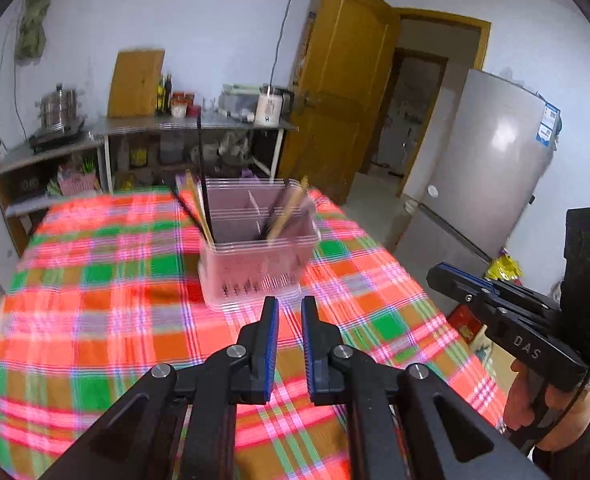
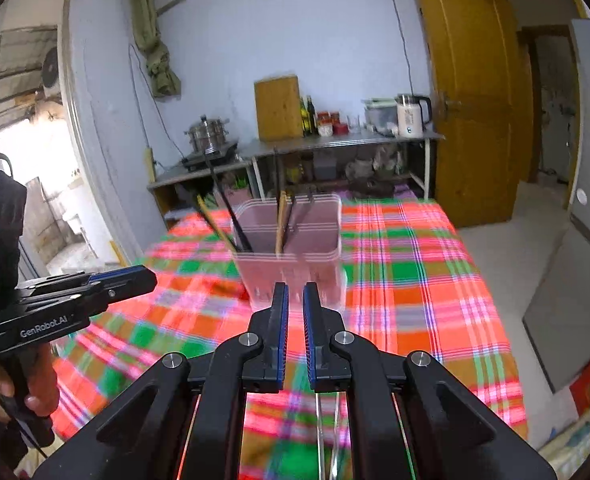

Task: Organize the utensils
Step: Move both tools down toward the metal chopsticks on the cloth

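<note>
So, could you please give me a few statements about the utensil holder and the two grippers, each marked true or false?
1. The translucent pink plastic utensil holder stands on the plaid tablecloth. True.
2. The left gripper grips a chopstick. False: nothing is between its fingers.
3. Wooden and black chopsticks stand inside the holder. True.
4. The right gripper is wide open. False: its fingers are nearly together and hold nothing.
</note>
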`<action>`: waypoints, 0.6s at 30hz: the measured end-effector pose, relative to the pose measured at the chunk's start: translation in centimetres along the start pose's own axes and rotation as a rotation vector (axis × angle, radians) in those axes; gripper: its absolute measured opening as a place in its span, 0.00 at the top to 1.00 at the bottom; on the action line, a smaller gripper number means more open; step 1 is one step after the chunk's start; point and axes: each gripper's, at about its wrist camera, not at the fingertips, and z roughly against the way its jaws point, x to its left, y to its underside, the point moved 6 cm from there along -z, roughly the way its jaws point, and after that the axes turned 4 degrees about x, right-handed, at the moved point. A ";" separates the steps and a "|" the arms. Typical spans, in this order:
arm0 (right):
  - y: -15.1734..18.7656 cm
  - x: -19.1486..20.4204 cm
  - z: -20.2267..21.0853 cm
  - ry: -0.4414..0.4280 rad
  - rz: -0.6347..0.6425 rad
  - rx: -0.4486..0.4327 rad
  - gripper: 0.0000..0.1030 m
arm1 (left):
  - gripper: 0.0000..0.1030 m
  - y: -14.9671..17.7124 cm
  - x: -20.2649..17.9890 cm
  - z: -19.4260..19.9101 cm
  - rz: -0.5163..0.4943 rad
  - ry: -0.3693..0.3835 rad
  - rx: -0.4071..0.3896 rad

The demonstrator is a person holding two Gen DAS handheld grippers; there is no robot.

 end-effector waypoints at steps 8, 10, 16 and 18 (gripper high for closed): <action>4.6 -1.5 -1.4 0.002 -0.012 0.101 0.93 | 0.90 5.6 -0.3 -3.5 0.053 0.024 0.119; 5.3 -1.9 -1.9 0.002 -0.011 0.122 0.93 | 0.90 6.3 0.0 -4.3 0.067 0.024 0.139; 7.6 -3.2 -3.8 0.006 -0.027 0.187 0.93 | 0.90 7.1 0.3 -5.9 0.098 0.028 0.170; 8.2 -3.5 -4.4 0.007 -0.033 0.204 0.93 | 0.90 7.4 0.3 -6.6 0.110 0.034 0.187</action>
